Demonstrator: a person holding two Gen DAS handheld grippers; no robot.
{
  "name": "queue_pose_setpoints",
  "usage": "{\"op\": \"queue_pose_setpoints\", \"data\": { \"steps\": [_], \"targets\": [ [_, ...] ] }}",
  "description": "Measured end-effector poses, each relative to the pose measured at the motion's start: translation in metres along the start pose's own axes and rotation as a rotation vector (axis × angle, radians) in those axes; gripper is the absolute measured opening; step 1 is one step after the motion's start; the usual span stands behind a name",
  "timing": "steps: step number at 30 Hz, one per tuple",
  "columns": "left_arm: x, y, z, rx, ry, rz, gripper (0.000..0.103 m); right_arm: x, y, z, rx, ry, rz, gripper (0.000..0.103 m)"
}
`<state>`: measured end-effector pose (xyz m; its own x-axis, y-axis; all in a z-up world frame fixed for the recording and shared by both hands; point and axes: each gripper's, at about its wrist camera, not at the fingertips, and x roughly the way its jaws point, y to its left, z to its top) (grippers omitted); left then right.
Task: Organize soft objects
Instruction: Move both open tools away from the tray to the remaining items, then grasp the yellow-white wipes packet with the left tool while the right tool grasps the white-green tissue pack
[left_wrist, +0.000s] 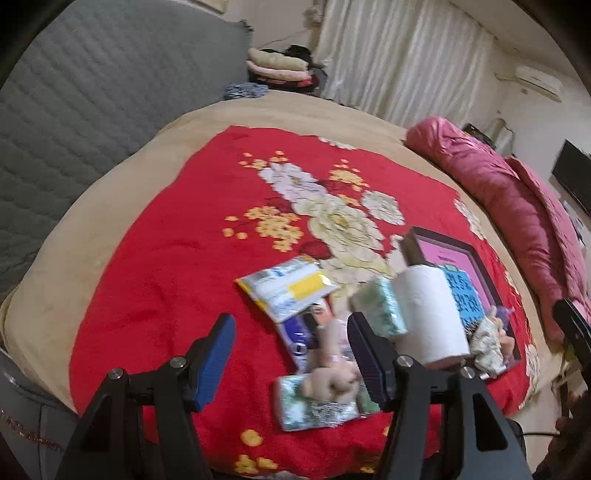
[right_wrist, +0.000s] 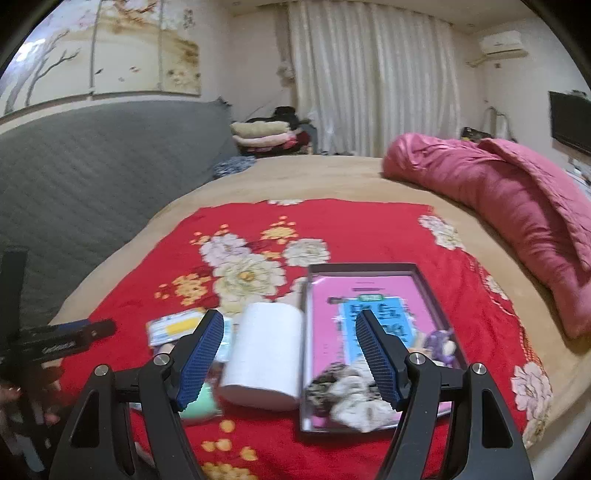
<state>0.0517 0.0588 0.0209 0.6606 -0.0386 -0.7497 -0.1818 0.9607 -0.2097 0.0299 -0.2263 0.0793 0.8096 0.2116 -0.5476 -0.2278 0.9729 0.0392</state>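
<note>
Holding both tongs above the red floral blanket (left_wrist: 155, 295), I have each one spread wide with nothing between the pads. My left gripper (left_wrist: 291, 354) fills the bottom of its frame, blue pads apart, over a loose cluster of soft things at lower centre. A white and yellow tissue pack (left_wrist: 286, 288) lies flat at the top of that cluster. Just right of it a green-patterned tissue pack (left_wrist: 380, 310) leans against a paper roll (left_wrist: 428, 314). Below them a small beige plush toy (left_wrist: 332, 380) rests on another green pack (left_wrist: 314, 410), blurred. My right gripper (right_wrist: 290, 354) hangs released in the lower middle of its own frame. The paper roll (right_wrist: 266, 354) shows between its fingers, not touched. To the right lies a shallow dark-rimmed box (right_wrist: 365, 266) with a pink and blue sheet inside. A crumpled patterned cloth (right_wrist: 351, 398) sits at its near end, and a small purple figure (right_wrist: 441, 341) sits at its right side. A rolled pink quilt (right_wrist: 517, 206) lies along the right edge of the bed.
</note>
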Motion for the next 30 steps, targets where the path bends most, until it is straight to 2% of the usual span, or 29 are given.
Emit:
{"op": "queue_pose_setpoints", "data": {
  "steps": [6, 15, 20, 30],
  "targets": [
    [0.002, 0.025, 0.001, -0.043, -0.010, 0.023, 0.062, 0.006, 0.035, 0.000, -0.066, 0.021, 0.053, 0.075],
    [0.026, 0.038, -0.003, -0.087, 0.016, 0.017, 0.062, 0.027, 0.069, -0.005, -0.126, 0.083, 0.095, 0.075],
    [0.048, 0.043, -0.008, -0.113, 0.044, -0.022, 0.062, 0.040, 0.081, -0.013, -0.157, 0.121, 0.101, 0.075],
    [0.106, 0.065, -0.005, -0.252, 0.141, -0.147, 0.062, 0.068, 0.093, -0.016, -0.191, 0.169, 0.086, 0.075]
  ]
}}
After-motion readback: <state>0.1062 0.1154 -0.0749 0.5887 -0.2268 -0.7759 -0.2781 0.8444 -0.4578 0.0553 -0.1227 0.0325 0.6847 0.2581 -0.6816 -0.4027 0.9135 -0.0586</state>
